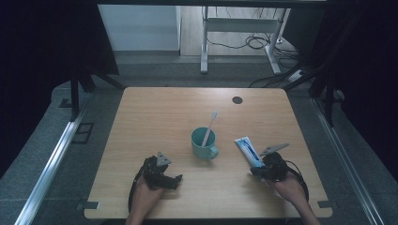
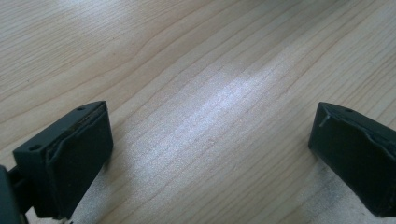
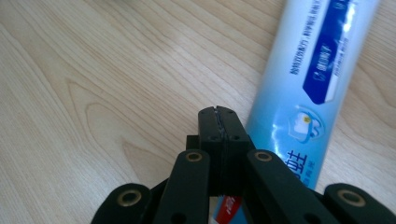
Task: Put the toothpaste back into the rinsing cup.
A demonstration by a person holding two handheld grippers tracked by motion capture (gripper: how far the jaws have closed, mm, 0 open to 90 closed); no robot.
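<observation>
Hidden ends and cropped edges

In the right gripper view the toothpaste tube (image 3: 299, 88) runs off the top edge at 1 o'clock, and its lower end is covered by the right gripper (image 3: 219, 122), so its cap cannot be seen. In the high view the toothbrush (image 1: 210, 127) handle disappears inside the cup (image 1: 203, 142), the tube's print is too small to read, and both forearms are cut off at 6 o'clock.

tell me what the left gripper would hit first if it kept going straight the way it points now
Probably nothing soon: the left gripper, jaws open, points right along the bare table, passing in front of the green cup, though depth is unclear.
</observation>
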